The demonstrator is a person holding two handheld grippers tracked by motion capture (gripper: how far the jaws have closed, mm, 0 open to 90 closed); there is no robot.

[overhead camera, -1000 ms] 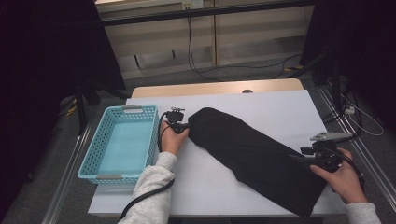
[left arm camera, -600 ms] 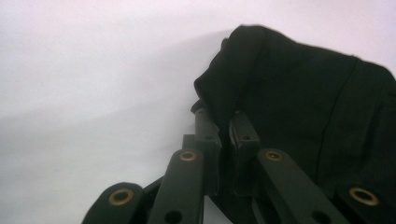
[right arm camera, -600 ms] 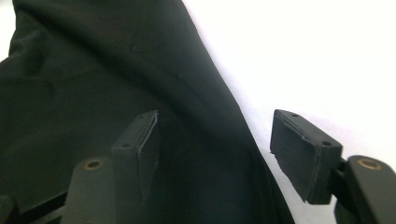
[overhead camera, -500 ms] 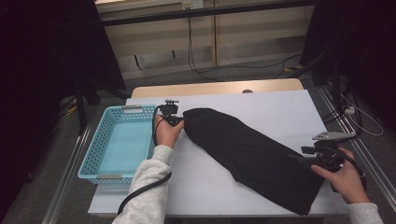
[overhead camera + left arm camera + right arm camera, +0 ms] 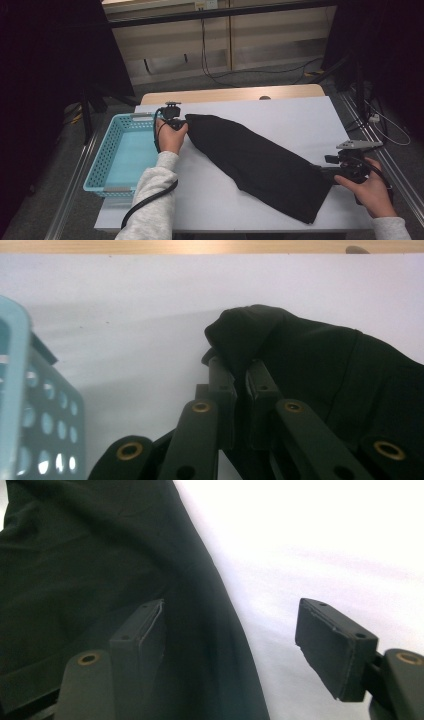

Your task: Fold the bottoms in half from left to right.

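Left tool (image 5: 235,375) pinches one end of the black cloth (image 5: 260,162) tight between its jaws, close to the blue basket (image 5: 107,160). Right tool (image 5: 232,650) has just been opening its jaws; they stand wide apart, one over the cloth's other end and one over bare table (image 5: 280,117), and they press on nothing. Between the two tools the cloth lies stretched in a long slant across the white table.
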